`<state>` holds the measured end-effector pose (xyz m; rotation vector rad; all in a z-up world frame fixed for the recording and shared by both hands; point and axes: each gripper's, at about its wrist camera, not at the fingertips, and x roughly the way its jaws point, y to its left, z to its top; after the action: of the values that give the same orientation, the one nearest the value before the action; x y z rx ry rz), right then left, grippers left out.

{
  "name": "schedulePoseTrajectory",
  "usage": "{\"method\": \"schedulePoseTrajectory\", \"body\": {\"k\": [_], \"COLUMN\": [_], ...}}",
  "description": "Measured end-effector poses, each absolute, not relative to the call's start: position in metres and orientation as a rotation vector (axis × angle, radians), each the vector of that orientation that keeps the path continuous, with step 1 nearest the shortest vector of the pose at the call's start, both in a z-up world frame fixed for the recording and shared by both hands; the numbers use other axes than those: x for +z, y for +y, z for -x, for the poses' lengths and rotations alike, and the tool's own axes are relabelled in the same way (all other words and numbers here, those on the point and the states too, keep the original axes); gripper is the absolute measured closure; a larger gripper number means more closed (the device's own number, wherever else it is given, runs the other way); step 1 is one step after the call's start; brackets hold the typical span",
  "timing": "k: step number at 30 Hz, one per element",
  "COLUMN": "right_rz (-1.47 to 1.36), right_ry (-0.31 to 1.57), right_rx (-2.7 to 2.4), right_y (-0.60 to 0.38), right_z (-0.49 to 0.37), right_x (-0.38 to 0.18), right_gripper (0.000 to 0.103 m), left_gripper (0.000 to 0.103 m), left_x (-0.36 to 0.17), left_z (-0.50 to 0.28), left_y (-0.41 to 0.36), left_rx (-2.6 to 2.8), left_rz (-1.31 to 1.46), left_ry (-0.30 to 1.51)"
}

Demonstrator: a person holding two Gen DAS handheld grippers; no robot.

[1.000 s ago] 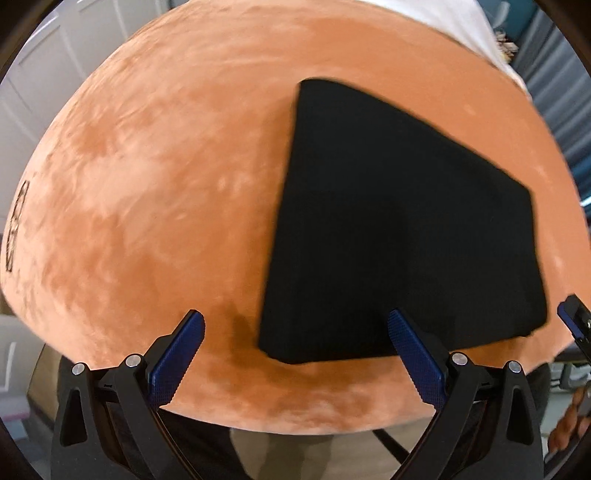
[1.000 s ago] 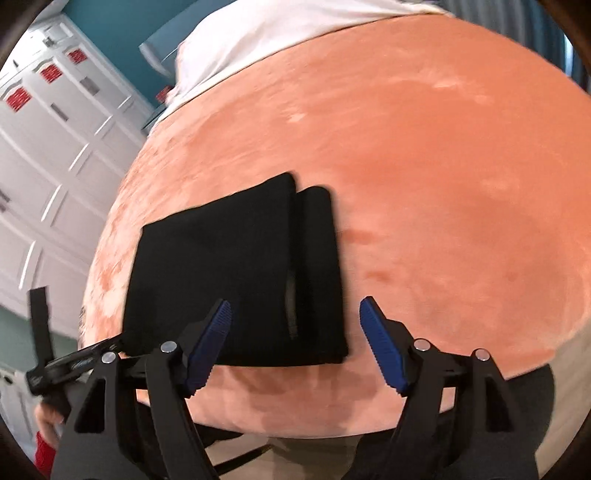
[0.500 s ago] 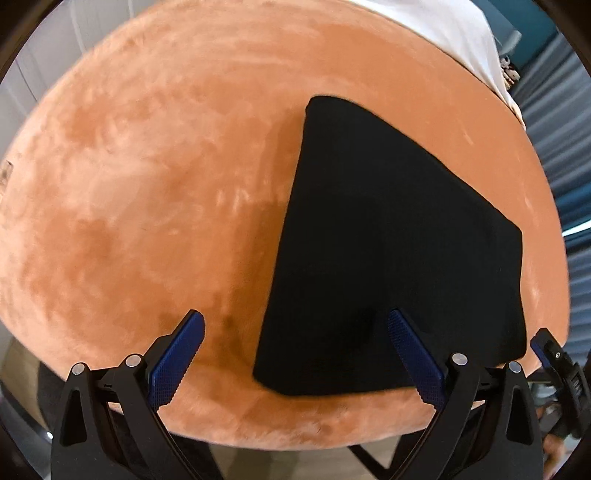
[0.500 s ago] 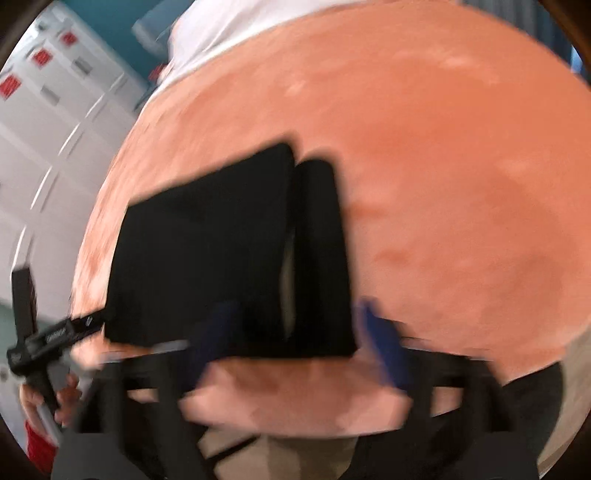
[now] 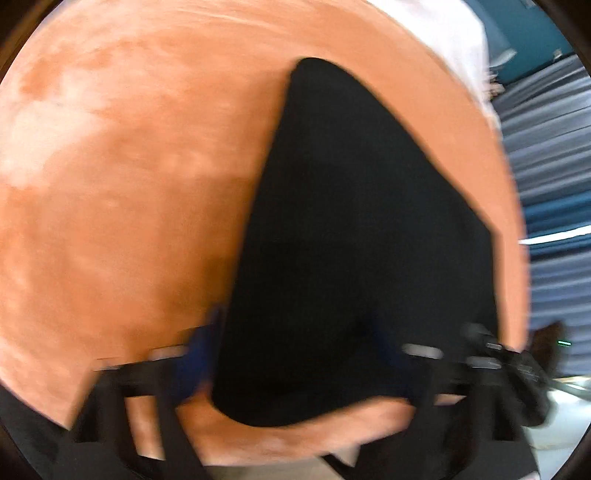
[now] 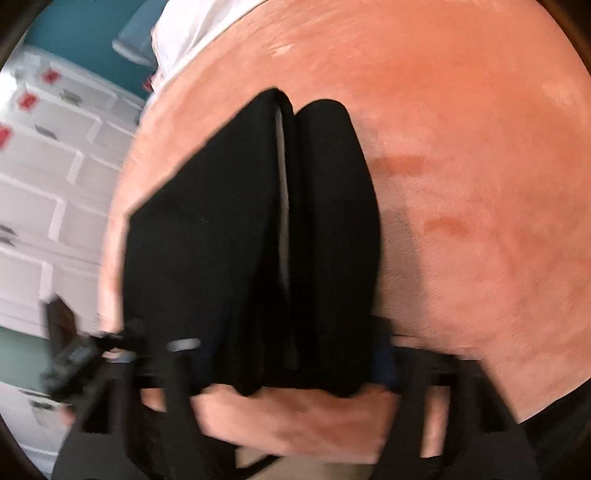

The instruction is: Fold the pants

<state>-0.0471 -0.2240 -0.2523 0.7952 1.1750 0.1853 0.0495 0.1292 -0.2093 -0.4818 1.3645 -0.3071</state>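
Both claws closing on near edge of pants (image 5: 351, 258): left claw (image 5: 295, 354), right claw (image 6: 291, 354). Pads not clamped yet. Grab all layers, lift evenly.

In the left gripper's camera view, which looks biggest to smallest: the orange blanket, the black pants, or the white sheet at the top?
1. orange blanket
2. black pants
3. white sheet, though it lies farthest away and is cut off by the picture's edge.
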Motion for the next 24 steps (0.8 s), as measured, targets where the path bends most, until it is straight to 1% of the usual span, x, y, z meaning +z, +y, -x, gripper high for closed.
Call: {"method": "schedulePoseTrajectory", "body": {"k": [1,4,6,10,14,15,17,18,19,22,24], "right_rz": [-0.818,-0.834,-0.874,-0.885,-0.896,-0.891,-0.894,-0.885,-0.879,-0.866,-0.873], "right_ry": [1.176,1.170,1.157,1.180,1.239,1.251,1.261,1.256,1.256,1.245,1.248], "right_rx": [0.188,0.195,0.215,0.256,0.252,0.239,0.217,0.208,0.206,0.204,0.200], "right_y": [-0.226,-0.227,-0.229,-0.229,-0.233,-0.234,-0.236,-0.236,-0.237,-0.236,-0.231], "right_z": [0.048,0.053,0.058,0.084,0.115,0.121,0.126,0.125,0.125,0.124,0.122], "right_x": [-0.252,-0.242,-0.231,-0.210,-0.217,-0.223,-0.234,-0.237,-0.239,-0.241,-0.243], "right_gripper": [0.063,0.066,0.066,0.066,0.066,0.066,0.066,0.065,0.064,0.061,0.057], "left_gripper": [0.062,0.075,0.078,0.078,0.078,0.075,0.064,0.057,0.046,0.033,0.031], "left_x": [-0.206,-0.194,-0.185,-0.172,-0.182,-0.186,-0.191,-0.194,-0.199,-0.219,-0.226], "left_z": [-0.048,-0.041,-0.034,-0.009,0.006,0.006,0.001,0.004,0.001,-0.006,-0.008], "left_y": [0.130,0.134,0.142,0.151,0.152,0.152,0.157,0.163,0.167,0.175,0.174], "left_rx": [-0.285,-0.283,-0.293,-0.296,-0.276,-0.270,-0.266,-0.254,-0.249,-0.256,-0.267], "left_rz": [0.496,0.524,0.547,0.520,0.507,0.502,0.509,0.522,0.561,0.683,0.726], "left_ry": [1.363,1.354,1.360,1.398,1.430,1.432,1.438,1.443,1.449,1.485,1.491]}}
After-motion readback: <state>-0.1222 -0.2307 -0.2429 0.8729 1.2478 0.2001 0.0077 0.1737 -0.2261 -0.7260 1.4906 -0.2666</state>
